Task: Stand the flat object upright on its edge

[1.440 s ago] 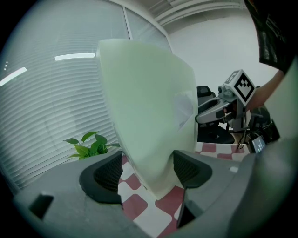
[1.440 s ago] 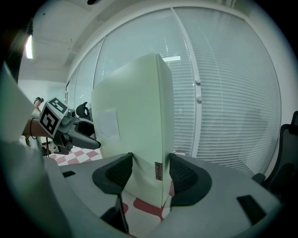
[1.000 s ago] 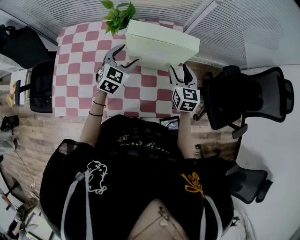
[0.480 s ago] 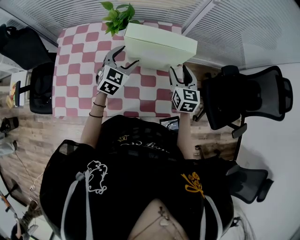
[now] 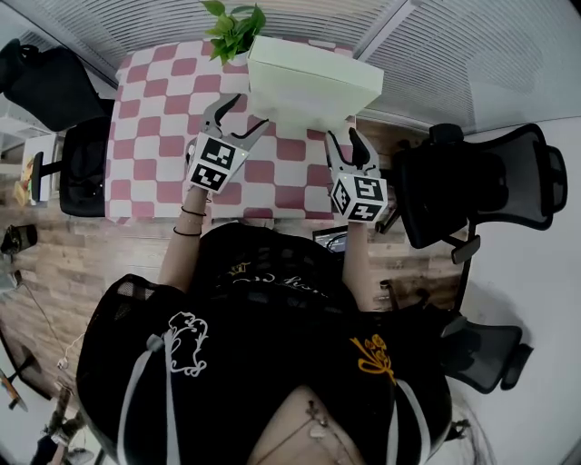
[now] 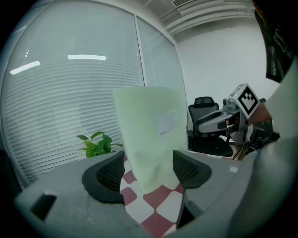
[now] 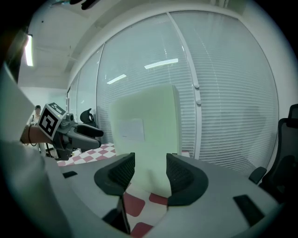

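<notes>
Box upright on checkered table; plant just beside, chair nearby

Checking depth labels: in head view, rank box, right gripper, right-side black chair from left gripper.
1. Pale green box, just ahead of left gripper.
2. Right gripper, to its right; jaws closing, not gripping the box.
3. Black chair, far right.
</notes>
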Demonstrator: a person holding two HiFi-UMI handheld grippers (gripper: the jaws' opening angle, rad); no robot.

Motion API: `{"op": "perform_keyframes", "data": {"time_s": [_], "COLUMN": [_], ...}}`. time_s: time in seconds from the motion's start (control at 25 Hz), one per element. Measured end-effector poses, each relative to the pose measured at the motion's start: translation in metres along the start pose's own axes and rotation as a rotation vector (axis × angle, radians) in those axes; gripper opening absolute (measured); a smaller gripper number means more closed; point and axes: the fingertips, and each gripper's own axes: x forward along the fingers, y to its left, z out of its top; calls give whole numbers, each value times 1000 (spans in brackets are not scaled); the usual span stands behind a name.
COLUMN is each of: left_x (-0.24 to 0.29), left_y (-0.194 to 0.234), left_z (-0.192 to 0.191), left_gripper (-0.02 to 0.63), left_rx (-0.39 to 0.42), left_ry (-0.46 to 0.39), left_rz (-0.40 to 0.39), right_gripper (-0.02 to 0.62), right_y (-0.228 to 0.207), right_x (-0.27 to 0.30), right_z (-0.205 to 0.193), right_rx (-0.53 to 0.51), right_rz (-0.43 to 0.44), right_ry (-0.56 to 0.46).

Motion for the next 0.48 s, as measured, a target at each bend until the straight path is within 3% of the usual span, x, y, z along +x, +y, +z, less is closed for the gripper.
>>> {"op": "perform_keyframes", "data": {"time_s": [0.28, 0.48], "left_x": [-30, -48], "left_y": [-28, -55], "left_z": [-5, -10], "left_gripper": [300, 196], "left_rx": [-18, -23], "left_ry": [-4, -15], "left_rz": [-38, -79], "right_gripper": [201, 187], "right_y": [38, 58], "right_x": [-23, -45], "right_z": [-9, -19], "right_rx": [0, 4], "right_rz": [45, 60], "right_ry": [4, 5]}}
